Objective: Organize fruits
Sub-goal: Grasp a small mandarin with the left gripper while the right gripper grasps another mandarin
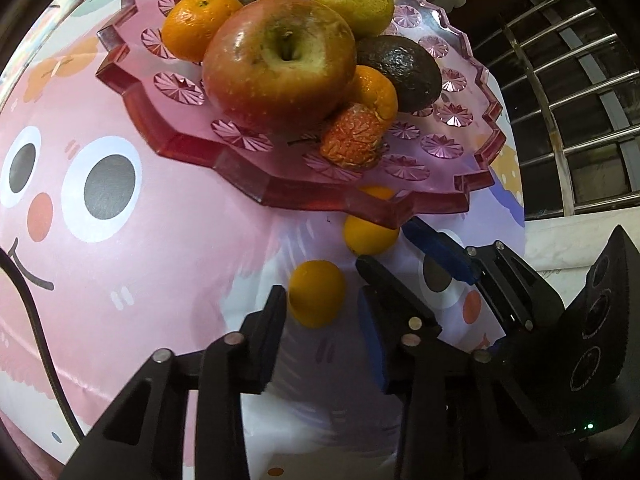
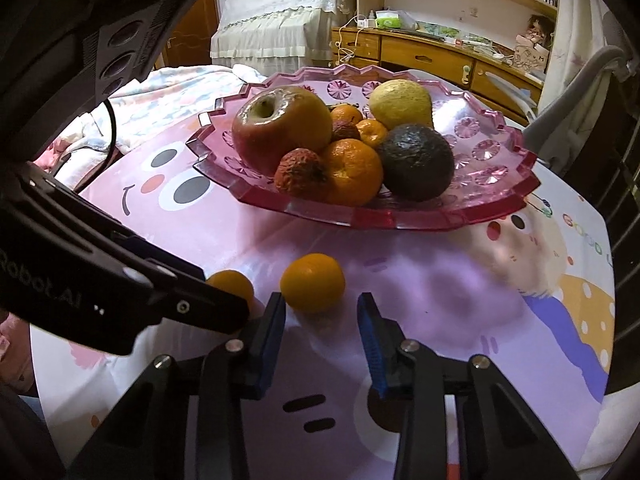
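Observation:
A pink glass plate [image 1: 280, 190] [image 2: 496, 208] holds an apple [image 1: 276, 64] [image 2: 280, 128], a pear [image 1: 356, 0], an avocado [image 1: 400, 68] [image 2: 416, 162], oranges and wrinkled red fruits. Two small oranges lie on the cloth in front of it. My left gripper [image 1: 322, 304] is open, with one orange [image 1: 316, 298] just ahead between its fingertips. My right gripper [image 2: 322, 308] is open, with the other orange [image 2: 313, 282] [image 1: 370, 234] just ahead between its fingertips. The right gripper [image 1: 416, 254] shows in the left wrist view, beside that orange. The left gripper's finger [image 2: 192, 300] hides part of its orange [image 2: 232, 284].
The table wears a pink cartoon-print cloth [image 1: 120, 264] [image 2: 460, 320]. A black cable [image 1: 36, 320] crosses the left side. Metal window bars [image 1: 568, 72] stand to the right. A covered bed [image 2: 276, 16] and wooden drawers [image 2: 432, 56] lie behind the table.

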`<action>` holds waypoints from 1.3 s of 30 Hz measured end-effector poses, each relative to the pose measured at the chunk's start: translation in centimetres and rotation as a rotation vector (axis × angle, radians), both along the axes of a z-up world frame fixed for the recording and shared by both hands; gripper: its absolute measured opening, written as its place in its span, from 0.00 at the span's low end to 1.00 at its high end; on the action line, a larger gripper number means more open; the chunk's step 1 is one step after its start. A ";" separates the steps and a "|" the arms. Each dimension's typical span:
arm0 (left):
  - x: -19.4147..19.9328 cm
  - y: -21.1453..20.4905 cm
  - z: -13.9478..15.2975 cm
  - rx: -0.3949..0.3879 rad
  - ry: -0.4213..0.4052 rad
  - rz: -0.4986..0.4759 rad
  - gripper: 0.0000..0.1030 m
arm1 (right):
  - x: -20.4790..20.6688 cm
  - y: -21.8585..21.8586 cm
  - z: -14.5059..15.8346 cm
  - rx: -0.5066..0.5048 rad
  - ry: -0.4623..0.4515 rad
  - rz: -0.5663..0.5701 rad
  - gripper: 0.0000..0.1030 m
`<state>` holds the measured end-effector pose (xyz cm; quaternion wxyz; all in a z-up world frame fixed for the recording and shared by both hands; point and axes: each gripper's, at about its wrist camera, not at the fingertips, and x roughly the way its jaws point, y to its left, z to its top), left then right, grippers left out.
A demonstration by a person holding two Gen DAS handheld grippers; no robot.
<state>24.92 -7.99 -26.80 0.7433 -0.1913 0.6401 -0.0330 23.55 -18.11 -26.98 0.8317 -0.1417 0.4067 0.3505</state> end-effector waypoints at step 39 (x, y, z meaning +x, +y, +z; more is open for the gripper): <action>-1.9 12.0 3.3 0.086 -0.073 0.085 0.25 | 0.5 3.6 0.1 -0.064 0.066 -0.045 0.28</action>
